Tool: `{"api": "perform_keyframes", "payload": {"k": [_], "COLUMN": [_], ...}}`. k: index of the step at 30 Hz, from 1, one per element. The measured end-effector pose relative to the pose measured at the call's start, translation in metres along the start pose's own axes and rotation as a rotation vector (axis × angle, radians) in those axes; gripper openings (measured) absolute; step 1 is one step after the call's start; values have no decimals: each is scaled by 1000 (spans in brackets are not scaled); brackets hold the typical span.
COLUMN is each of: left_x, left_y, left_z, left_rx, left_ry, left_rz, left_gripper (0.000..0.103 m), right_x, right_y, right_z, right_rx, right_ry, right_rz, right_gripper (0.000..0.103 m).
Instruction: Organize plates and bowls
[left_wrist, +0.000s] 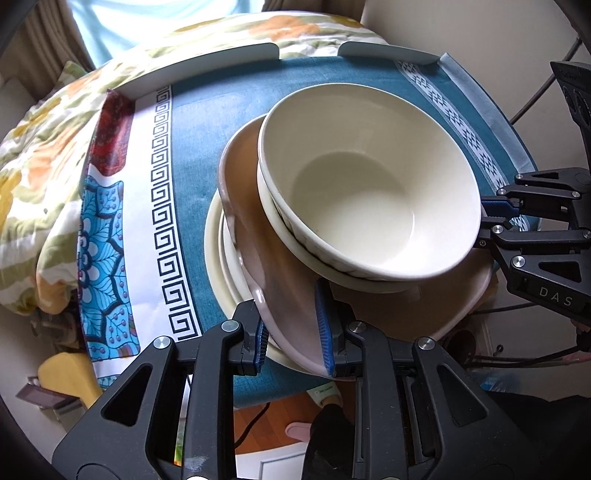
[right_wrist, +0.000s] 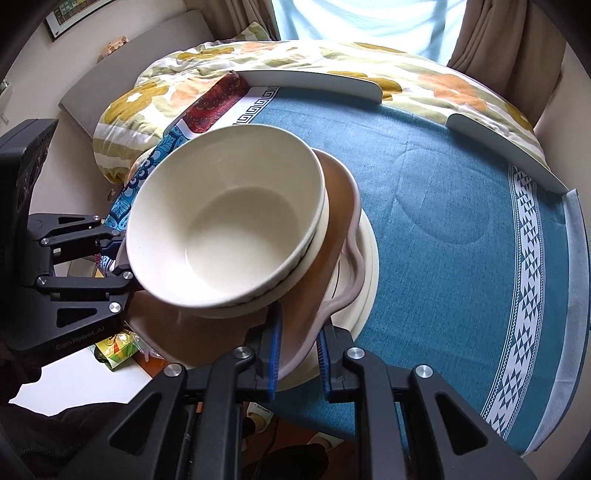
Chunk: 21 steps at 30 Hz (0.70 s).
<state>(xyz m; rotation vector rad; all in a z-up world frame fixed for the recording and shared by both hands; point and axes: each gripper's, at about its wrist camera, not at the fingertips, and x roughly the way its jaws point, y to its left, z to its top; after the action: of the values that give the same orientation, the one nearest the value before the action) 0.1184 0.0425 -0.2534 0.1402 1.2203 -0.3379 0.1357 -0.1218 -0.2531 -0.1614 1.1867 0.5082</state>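
Observation:
A cream bowl (left_wrist: 369, 192) nests in a second bowl on a brown wavy-rimmed plate (left_wrist: 280, 266). The plate is tilted above cream plates (left_wrist: 218, 266) stacked on the blue tablecloth. My left gripper (left_wrist: 291, 339) is shut on the brown plate's near rim. My right gripper (left_wrist: 491, 218) grips the plate's opposite rim. In the right wrist view my right gripper (right_wrist: 299, 354) is shut on the brown plate (right_wrist: 332, 221), with the bowl (right_wrist: 225, 221) on top, the cream plates (right_wrist: 369, 266) below and my left gripper (right_wrist: 114, 258) at the far side.
The blue tablecloth (right_wrist: 461, 192) covers a table with white curved rails (right_wrist: 314, 79) at its far edge. A floral quilt (left_wrist: 44, 155) lies beyond and to the left. The floor and slippers show below the table's near edge.

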Motion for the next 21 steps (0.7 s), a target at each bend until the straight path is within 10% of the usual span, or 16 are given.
{"api": "perform_keyframes", "payload": {"k": [12,15,17,21], "left_x": [9,6,0,-9], "left_y": [6,-1,-6,-7], "left_z": [20,21,23,27], "left_rx": [-31,-2,17,21], "left_ry": [182,197,175,159], "left_rz": [-87,-106,-82,-93], "left_gripper": [29,51,99,99], "right_x": [6,5,4,2], "right_y": [2,1,1,1], "right_z": [10,11,10,10], "right_rx": [23,26,29,38], "right_ry": [91,104,108,107], "right_rz": [-22,-31,-28,-30], "right_gripper": [21,22,22,23]}}
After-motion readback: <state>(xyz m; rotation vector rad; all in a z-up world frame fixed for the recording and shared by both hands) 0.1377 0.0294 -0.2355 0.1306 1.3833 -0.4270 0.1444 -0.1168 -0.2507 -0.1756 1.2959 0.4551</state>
